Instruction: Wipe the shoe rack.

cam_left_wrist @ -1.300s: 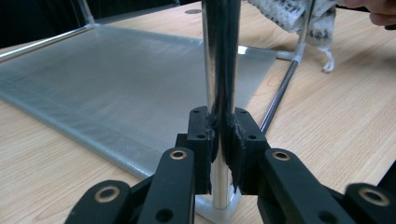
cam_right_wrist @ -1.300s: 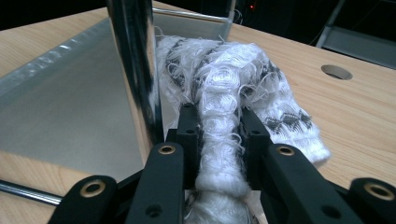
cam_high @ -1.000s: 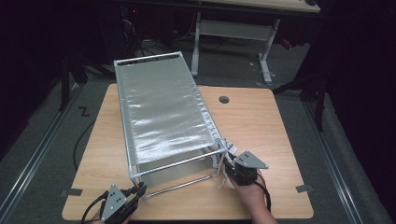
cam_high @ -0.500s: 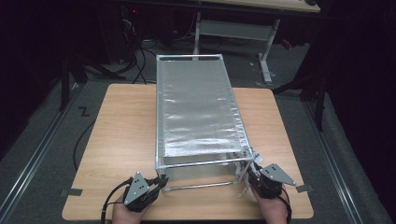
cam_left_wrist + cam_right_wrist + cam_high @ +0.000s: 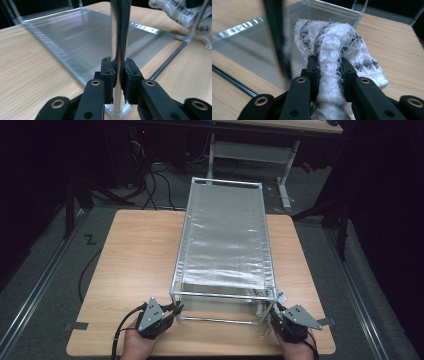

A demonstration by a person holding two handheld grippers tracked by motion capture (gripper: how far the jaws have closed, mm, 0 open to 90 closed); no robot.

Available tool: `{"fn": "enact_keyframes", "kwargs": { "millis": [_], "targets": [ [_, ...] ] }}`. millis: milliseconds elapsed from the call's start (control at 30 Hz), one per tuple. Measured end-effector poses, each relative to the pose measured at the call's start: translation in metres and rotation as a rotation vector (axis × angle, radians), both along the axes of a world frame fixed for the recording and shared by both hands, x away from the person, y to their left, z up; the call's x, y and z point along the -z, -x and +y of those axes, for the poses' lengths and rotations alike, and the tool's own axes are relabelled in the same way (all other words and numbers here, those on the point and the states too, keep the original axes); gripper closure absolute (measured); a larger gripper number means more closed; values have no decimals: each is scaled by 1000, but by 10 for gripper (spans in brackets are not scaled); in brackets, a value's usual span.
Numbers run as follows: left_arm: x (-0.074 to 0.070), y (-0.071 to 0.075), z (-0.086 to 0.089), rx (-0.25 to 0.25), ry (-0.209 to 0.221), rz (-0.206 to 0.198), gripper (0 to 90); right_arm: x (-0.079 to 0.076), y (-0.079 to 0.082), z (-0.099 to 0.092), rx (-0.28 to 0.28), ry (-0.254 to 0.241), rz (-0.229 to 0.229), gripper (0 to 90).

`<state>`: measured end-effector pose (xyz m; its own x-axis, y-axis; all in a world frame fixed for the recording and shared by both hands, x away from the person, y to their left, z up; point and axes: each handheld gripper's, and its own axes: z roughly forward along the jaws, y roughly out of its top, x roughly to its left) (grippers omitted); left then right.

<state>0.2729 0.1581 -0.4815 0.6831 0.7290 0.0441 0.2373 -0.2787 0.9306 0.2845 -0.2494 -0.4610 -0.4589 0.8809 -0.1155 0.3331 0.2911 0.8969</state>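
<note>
Left hand-held gripper (image 5: 117,72) clamped on rack post (image 5: 120,30); right hand-held gripper (image 5: 327,72) view shows cloth (image 5: 337,50) pinched.

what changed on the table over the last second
The metal frame rack swung from a slant to lie straight along the table and shifted to the right. Both hands moved right with it. Unchanged: the left claw stays shut on the rack's corner post, the right claw on the white cloth.

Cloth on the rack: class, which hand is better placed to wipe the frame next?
Right, probably. The right tongs are shut on the white cloth beside the rack; the left tongs only clamp its chrome post.
</note>
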Motion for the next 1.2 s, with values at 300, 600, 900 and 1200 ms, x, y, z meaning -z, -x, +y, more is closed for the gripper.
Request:
{"fn": "enact_keyframes", "kwargs": {
  "millis": [300,600,900,1200],
  "targets": [
    [1,-1,54,-158,14,5,796,4,-16,17,-57,-2,27,748],
    [6,-17,96,-336,69,3,801,7,-24,31,-108,5,42,748],
    [7,-7,100,-382,33,18,649,7,-30,41,-138,4,43,748],
    [4,20,99,-417,-14,8,571,8,-49,65,-204,7,46,749]
  ]
}}
